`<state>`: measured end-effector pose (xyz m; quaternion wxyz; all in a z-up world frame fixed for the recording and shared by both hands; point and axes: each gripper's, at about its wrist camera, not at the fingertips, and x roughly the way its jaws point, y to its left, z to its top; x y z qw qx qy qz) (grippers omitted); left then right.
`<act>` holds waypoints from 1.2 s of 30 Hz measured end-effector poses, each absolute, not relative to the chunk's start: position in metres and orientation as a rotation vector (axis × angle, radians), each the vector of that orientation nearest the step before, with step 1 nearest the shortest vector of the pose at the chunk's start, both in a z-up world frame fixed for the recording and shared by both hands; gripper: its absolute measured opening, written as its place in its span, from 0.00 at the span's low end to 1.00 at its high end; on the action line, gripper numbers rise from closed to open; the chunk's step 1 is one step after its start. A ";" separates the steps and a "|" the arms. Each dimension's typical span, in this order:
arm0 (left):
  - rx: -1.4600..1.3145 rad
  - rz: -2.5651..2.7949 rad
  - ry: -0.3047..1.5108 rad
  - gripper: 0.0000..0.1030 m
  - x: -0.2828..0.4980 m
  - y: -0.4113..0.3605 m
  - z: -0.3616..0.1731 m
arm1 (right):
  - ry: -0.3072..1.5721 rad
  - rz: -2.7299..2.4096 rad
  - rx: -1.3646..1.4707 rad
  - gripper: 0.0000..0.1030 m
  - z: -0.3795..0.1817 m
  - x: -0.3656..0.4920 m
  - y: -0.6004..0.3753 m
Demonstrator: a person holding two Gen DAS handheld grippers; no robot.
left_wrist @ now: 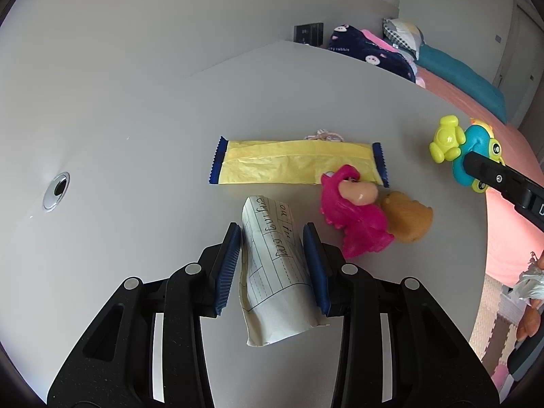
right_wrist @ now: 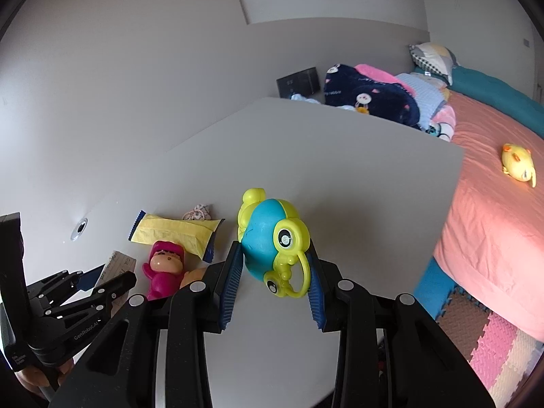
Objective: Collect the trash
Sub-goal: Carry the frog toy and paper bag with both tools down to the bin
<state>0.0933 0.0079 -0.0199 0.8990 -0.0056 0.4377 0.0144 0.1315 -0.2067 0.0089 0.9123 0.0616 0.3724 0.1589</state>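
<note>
I read the job as under way, with nothing yet delivered anywhere I can see. In the left wrist view, starting at 9 o'clock, there is only a round metal grommet [left_wrist: 56,191] set in the grey counter [left_wrist: 136,119]. Toward the centre, my left hand-held gripper [left_wrist: 272,265] is clenched on a folded scrap of lined paper [left_wrist: 275,272] with handwriting on it, both blue pads pressing its sides, so one piece of trash is in hand. Just past it at 12 o'clock lies a yellow wrapper with blue ends [left_wrist: 295,163], flat on the counter and untouched; that one is still left to collect. At 2 o'clock from the paper sit a pink figurine [left_wrist: 350,217] and an orange toy [left_wrist: 408,221], touching each other; I judge these to be toys, not trash.

In the right wrist view, the other rig shows at 8 o'clock, the wrapper and the pink figurine at 9 to 10 o'clock. In the centre, my right hand-held gripper [right_wrist: 275,272] is grasping a blue and yellow-green plastic toy [right_wrist: 272,241], pads against both its sides, apparently lifted off the counter. At 3 o'clock a bed [right_wrist: 493,221] carries a yellow plush [right_wrist: 518,165]. I see no bin in either view, so where the paper goes I cannot tell
</note>
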 end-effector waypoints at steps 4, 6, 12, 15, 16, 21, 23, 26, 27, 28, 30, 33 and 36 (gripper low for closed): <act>-0.012 0.015 0.891 0.37 0.087 0.002 -0.014 | 0.754 0.308 0.131 0.36 0.014 0.121 -0.215; -0.010 0.007 0.884 0.37 0.085 -0.001 -0.012 | 0.748 0.296 0.134 0.36 0.017 0.115 -0.221; 0.000 -0.023 0.866 0.37 0.079 -0.014 -0.005 | 0.727 0.265 0.144 0.36 0.023 0.097 -0.235; 0.007 -0.041 0.854 0.37 0.073 -0.021 -0.002 | 0.719 0.252 0.151 0.36 0.025 0.087 -0.243; 0.006 -0.048 0.850 0.37 0.072 -0.023 -0.001 | 0.715 0.246 0.154 0.36 0.025 0.082 -0.246; 0.009 -0.083 0.839 0.37 0.063 -0.036 0.002 | 0.701 0.223 0.160 0.36 0.027 0.067 -0.260; 0.016 -0.097 0.835 0.37 0.061 -0.043 0.002 | 0.696 0.211 0.162 0.36 0.028 0.061 -0.266; 0.028 -0.120 0.830 0.37 0.055 -0.054 0.002 | 0.691 0.195 0.168 0.36 0.028 0.053 -0.274; 0.032 -0.128 0.828 0.37 0.054 -0.059 0.003 | 0.689 0.191 0.170 0.36 0.027 0.050 -0.277; 0.037 -0.135 0.827 0.37 0.053 -0.063 0.003 | 0.687 0.186 0.172 0.36 0.027 0.047 -0.280; 0.041 -0.150 0.824 0.37 0.051 -0.071 0.003 | 0.685 0.175 0.176 0.36 0.026 0.041 -0.286; 0.047 -0.173 0.820 0.37 0.046 -0.082 0.003 | 0.686 0.155 0.182 0.36 0.026 0.032 -0.296; 0.056 -0.192 0.820 0.37 0.041 -0.094 0.004 | 0.683 0.141 0.188 0.36 0.026 0.025 -0.305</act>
